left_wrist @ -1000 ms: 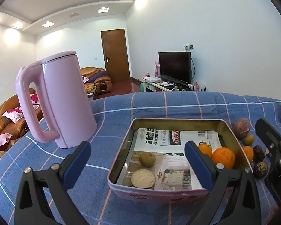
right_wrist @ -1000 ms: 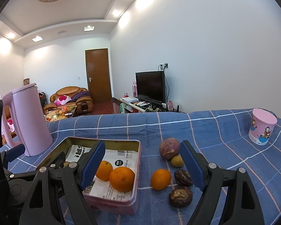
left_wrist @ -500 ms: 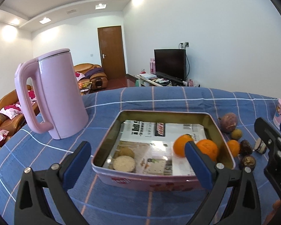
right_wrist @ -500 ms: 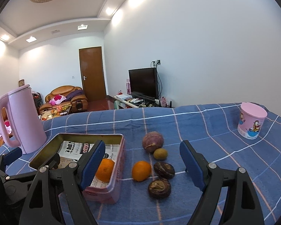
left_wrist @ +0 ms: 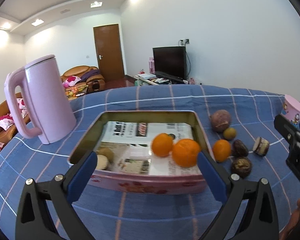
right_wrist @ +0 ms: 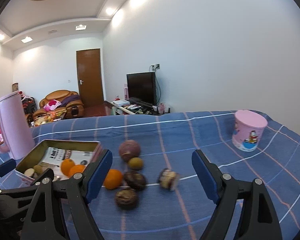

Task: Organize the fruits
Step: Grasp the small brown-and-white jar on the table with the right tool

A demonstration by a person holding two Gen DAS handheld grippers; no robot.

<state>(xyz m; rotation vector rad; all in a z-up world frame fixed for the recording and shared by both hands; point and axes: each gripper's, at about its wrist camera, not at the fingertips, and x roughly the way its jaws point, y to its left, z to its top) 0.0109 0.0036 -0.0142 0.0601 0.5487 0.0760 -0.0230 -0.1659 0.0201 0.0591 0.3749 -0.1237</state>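
Observation:
A pink tin box (left_wrist: 150, 183) lined with newspaper holds two oranges (left_wrist: 183, 152), a kiwi (left_wrist: 107, 153) and a cut half fruit (left_wrist: 101, 163). The box also shows in the right wrist view (right_wrist: 70, 143). To its right on the blue checked cloth lie an orange (right_wrist: 112, 179), a purple passion fruit (right_wrist: 129, 150), a small green-brown fruit (right_wrist: 135, 163), two dark wrinkled fruits (right_wrist: 134, 179) and a cut half fruit (right_wrist: 168, 179). My left gripper (left_wrist: 146, 173) is open and empty in front of the box. My right gripper (right_wrist: 151, 173) is open and empty above the loose fruits.
A tall pink kettle (left_wrist: 41, 100) stands left of the box. A pink cartoon cup (right_wrist: 248, 133) stands at the right on the cloth. Behind the table are a sofa (right_wrist: 60, 104), a door and a TV (right_wrist: 141, 88).
Both grippers have pulled back and swung right. The box has shifted left in the right wrist view, and a cut half fruit has come into sight right of the dark fruits.

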